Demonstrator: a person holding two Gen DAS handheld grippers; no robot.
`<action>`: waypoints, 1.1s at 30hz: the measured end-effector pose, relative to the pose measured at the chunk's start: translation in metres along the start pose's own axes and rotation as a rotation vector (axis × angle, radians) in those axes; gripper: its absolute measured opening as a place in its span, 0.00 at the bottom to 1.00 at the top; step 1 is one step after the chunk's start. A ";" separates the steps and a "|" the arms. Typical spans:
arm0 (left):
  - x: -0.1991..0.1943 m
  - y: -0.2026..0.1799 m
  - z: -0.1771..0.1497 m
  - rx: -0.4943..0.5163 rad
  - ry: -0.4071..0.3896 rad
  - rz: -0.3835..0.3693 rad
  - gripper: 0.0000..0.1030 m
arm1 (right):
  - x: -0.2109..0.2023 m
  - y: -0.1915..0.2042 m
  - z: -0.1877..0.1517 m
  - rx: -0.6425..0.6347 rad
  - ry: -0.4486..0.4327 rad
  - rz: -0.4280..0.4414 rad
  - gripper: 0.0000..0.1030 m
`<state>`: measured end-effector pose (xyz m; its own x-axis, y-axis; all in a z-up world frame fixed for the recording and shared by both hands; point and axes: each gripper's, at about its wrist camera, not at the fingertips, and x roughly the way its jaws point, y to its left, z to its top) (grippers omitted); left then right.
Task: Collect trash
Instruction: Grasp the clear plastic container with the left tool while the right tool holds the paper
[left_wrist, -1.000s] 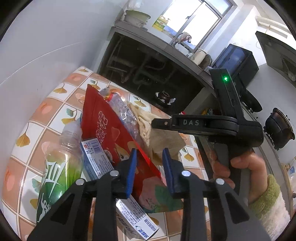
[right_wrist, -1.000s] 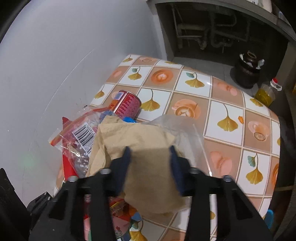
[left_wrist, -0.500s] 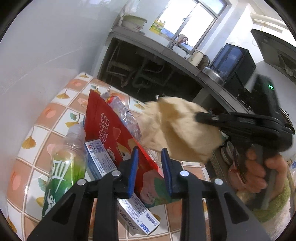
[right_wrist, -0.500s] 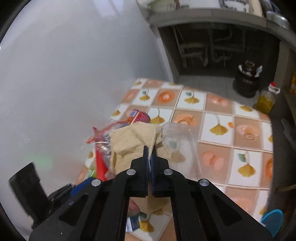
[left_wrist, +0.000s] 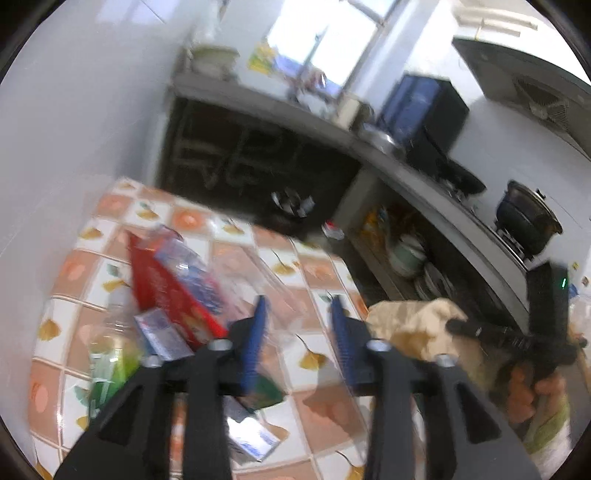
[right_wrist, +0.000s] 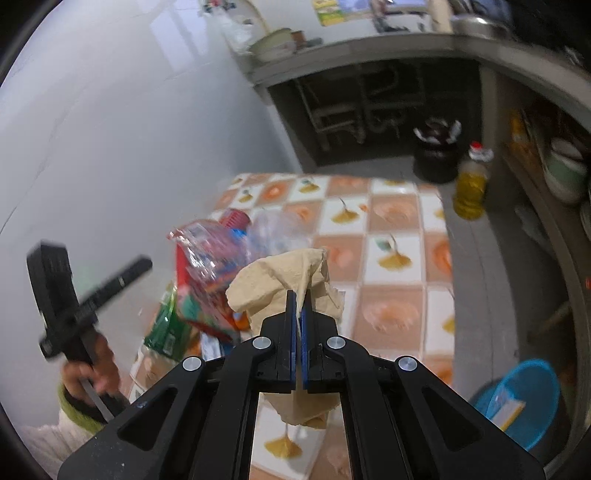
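Observation:
My right gripper (right_wrist: 298, 314) is shut on a crumpled brown paper napkin (right_wrist: 280, 280) and holds it in the air above the tiled table (right_wrist: 399, 218); the napkin also shows in the left wrist view (left_wrist: 417, 328), off the table's right edge. My left gripper (left_wrist: 298, 328) is open and empty above the table. The trash pile lies at the table's left: a red snack bag (left_wrist: 170, 291), a clear plastic wrapper (left_wrist: 188, 262), a green bottle (left_wrist: 110, 365), a blue-white carton (left_wrist: 162, 332) and a red can (right_wrist: 234, 218).
A blue bin (right_wrist: 517, 395) with a paper in it stands on the floor right of the table. A yellow oil bottle (right_wrist: 471, 184) and a dark pot (right_wrist: 436, 151) stand on the floor beyond. A counter (left_wrist: 406, 162) with dishes runs along the right. A white wall is on the left.
My right gripper has shut on the napkin, lifted it off the pile and carried it right, past the table edge. My left gripper has pulled back and swung right; the view is blurred.

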<state>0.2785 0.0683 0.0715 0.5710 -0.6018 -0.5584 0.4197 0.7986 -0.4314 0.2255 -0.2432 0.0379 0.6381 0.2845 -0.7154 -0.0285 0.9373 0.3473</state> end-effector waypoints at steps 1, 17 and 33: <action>0.008 -0.001 0.005 -0.013 0.040 -0.002 0.48 | 0.001 -0.006 -0.007 0.018 0.006 0.004 0.01; 0.223 -0.007 0.061 -0.033 0.612 0.368 0.82 | 0.035 -0.035 -0.070 0.089 -0.015 0.064 0.01; 0.297 -0.026 0.044 0.008 0.682 0.450 0.90 | 0.034 -0.068 -0.101 0.097 -0.023 0.015 0.04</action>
<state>0.4680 -0.1309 -0.0522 0.1321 -0.0961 -0.9866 0.2587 0.9641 -0.0593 0.1715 -0.2771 -0.0710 0.6559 0.2930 -0.6957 0.0356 0.9086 0.4162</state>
